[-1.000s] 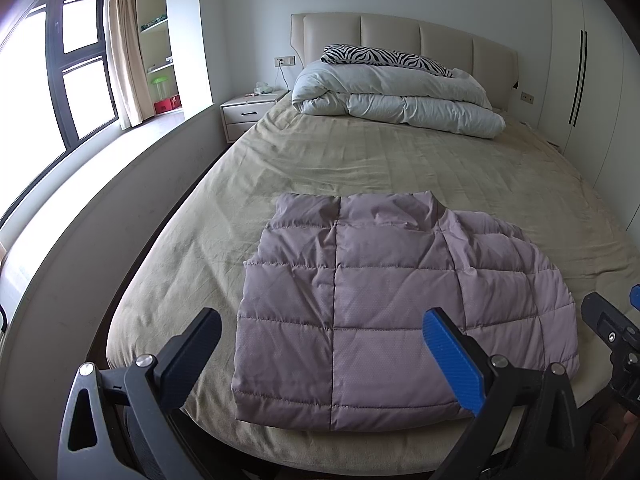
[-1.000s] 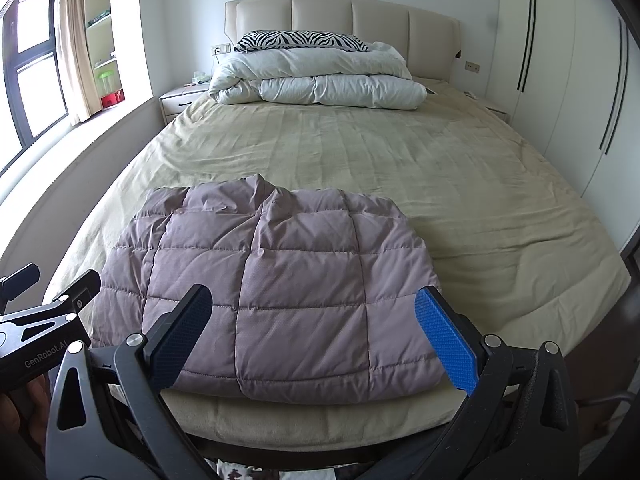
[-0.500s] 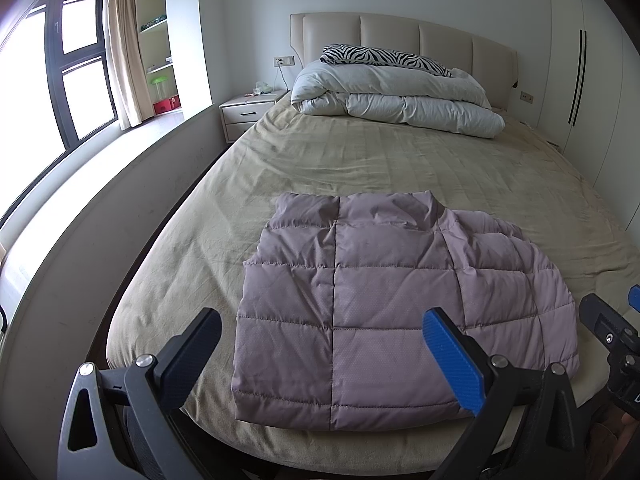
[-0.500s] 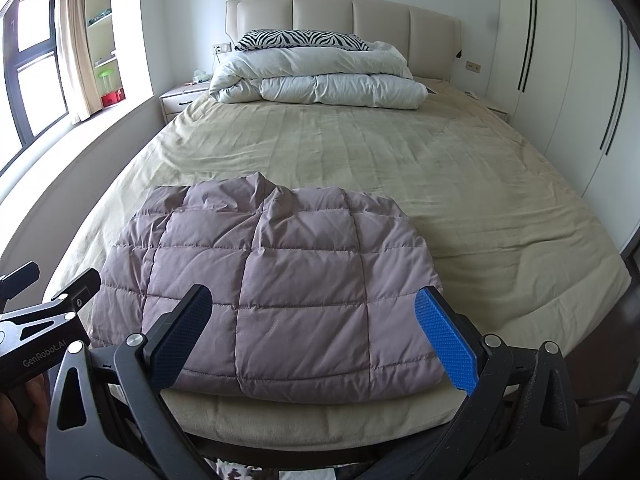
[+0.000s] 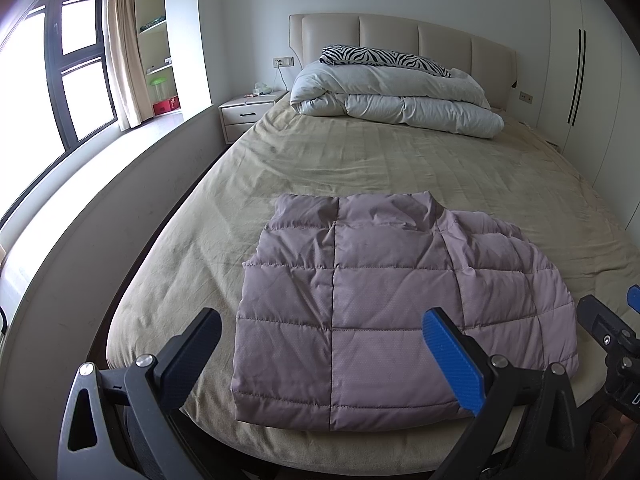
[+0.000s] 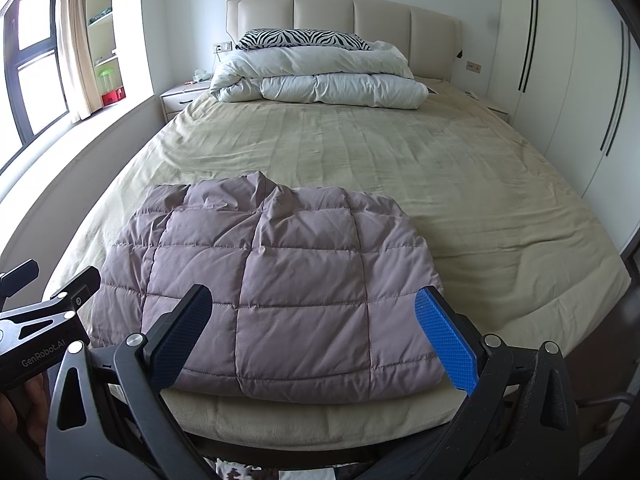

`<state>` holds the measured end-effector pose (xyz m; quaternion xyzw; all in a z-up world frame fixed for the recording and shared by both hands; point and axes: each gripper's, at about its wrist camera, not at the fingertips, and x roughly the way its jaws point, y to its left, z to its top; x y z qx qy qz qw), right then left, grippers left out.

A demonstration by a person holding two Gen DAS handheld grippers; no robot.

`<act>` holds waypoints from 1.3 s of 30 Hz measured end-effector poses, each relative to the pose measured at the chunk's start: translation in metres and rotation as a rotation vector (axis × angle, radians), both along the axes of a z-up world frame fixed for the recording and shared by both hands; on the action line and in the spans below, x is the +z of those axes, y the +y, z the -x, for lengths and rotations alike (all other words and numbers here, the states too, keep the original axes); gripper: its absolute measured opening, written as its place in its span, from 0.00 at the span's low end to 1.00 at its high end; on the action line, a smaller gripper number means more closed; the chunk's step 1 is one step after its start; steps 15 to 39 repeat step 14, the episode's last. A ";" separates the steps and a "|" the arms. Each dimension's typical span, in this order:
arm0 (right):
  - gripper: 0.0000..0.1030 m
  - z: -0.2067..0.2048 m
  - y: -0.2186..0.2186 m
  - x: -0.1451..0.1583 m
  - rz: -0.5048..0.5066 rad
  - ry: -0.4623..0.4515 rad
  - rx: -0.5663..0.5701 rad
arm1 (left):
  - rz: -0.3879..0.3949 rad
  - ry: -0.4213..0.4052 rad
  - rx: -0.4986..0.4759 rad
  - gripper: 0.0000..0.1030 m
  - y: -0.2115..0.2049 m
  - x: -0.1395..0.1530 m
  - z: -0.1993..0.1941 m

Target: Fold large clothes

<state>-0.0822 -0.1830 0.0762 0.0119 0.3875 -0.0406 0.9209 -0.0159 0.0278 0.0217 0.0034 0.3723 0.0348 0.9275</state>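
Evidently, with the quilted jacket (image 5: 384, 304) lying folded at the bed's (image 6: 460, 184) near edge and the left gripper (image 5: 320, 360) and right gripper (image 6: 316, 332) both spread wide, empty, above it, take both near corners evenly.

Quilted jacket (image 5: 384, 312): dusty mauve, stitched in a grid of squares. Bedsheet (image 5: 380, 164): pale khaki-beige, faint lengthwise stripes. Duvet (image 5: 396, 100): white, plain. Pillow (image 6: 300, 38) on top of it: black-and-white zebra stripes. Headboard (image 6: 344, 16): cream, in vertical panels. Left gripper (image 5: 320, 354): black frame, one finger pad bright blue, the other dark. Right gripper (image 6: 316, 332): same colouring. Window frame (image 5: 56, 64): black. Curtain (image 5: 122, 40): beige. Wardrobe (image 6: 576, 80): white, with thin black vertical handles.
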 end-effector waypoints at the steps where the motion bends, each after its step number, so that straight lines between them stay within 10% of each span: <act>1: 1.00 0.000 0.000 0.000 0.000 0.000 0.000 | -0.001 -0.001 0.000 1.00 0.000 0.000 0.000; 39: 1.00 0.000 0.001 -0.004 0.000 0.006 0.002 | 0.008 -0.001 -0.015 1.00 -0.004 -0.006 0.002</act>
